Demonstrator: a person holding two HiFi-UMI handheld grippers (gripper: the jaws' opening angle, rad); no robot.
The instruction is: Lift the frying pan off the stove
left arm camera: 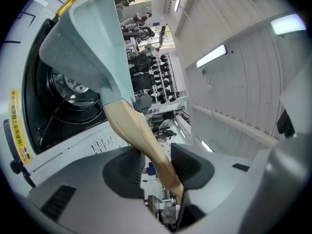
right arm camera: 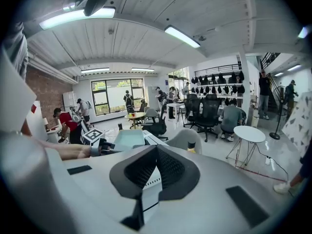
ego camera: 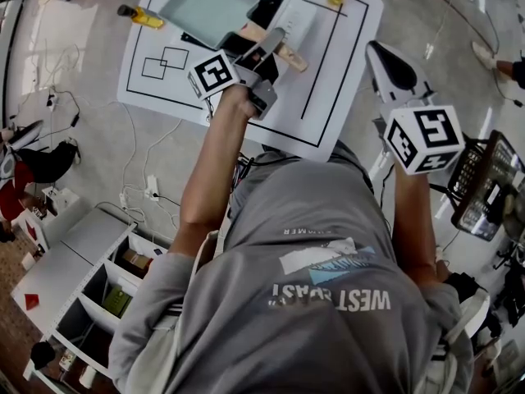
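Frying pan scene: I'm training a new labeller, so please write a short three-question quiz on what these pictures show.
1. True or false: the left claw grips the frying pan by its wooden handle.
2. What does the right claw hold? A) nothing B) a yellow bottle C) the pan's handle
3. Fill in: the top of the stove is ____ in colour.
Key: 1 true; 2 A; 3 black.
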